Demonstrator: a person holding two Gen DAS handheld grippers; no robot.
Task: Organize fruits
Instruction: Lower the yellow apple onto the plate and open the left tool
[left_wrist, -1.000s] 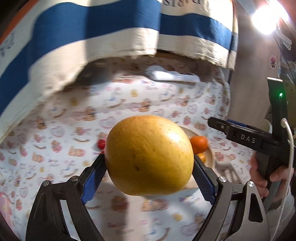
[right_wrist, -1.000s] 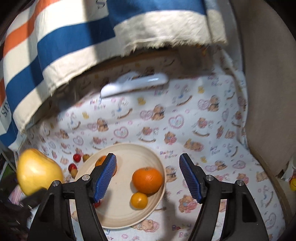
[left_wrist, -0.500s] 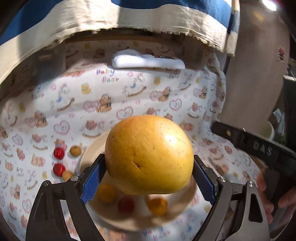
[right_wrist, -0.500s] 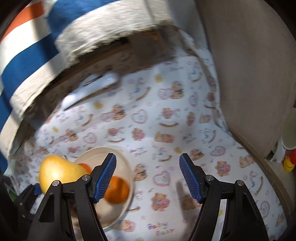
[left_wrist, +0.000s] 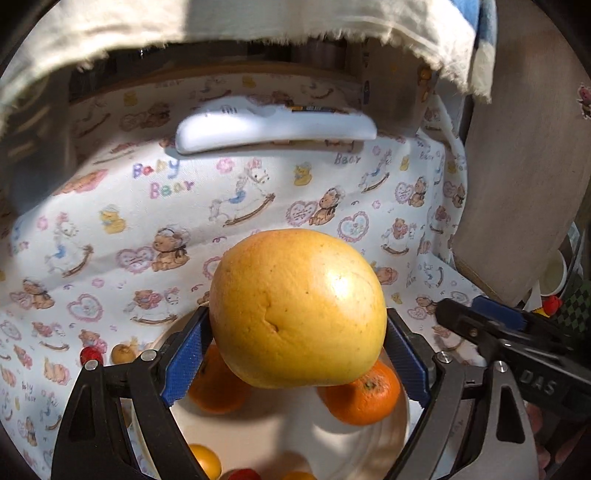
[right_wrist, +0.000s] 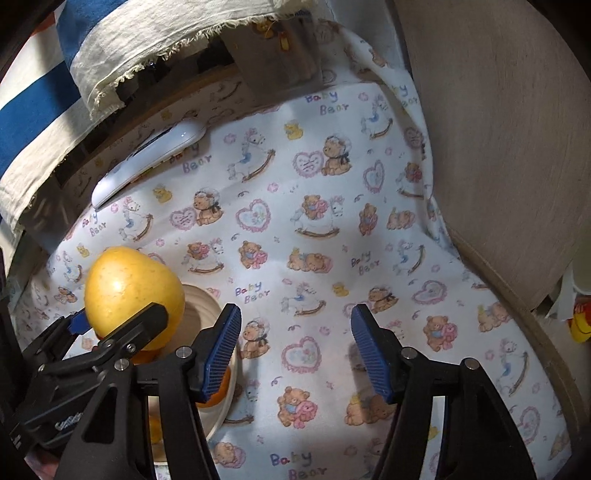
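Note:
My left gripper (left_wrist: 295, 354) is shut on a large yellow grapefruit (left_wrist: 297, 308), its blue pads pressing both sides, and holds it just above a cream plate (left_wrist: 280, 432). Two oranges (left_wrist: 364, 395) and a few small yellow and red fruits lie on that plate. In the right wrist view the grapefruit (right_wrist: 133, 291) hangs over the plate (right_wrist: 201, 302) at the lower left. My right gripper (right_wrist: 295, 350) is over bare cloth to the right of the plate, its jaws closing with nothing between them.
A bear-print cloth (right_wrist: 314, 229) covers the table. A white remote (left_wrist: 273, 127) lies at the back under a striped hanging cloth (right_wrist: 37, 92). A small red fruit (left_wrist: 90, 355) and a yellow one (left_wrist: 123, 353) sit left of the plate. A beige panel (right_wrist: 498, 129) borders the right.
My left gripper carried the grapefruit forward and down until it hangs over the plate. The right gripper swung right, off the plate onto bare cloth, and its jaws narrowed a little.

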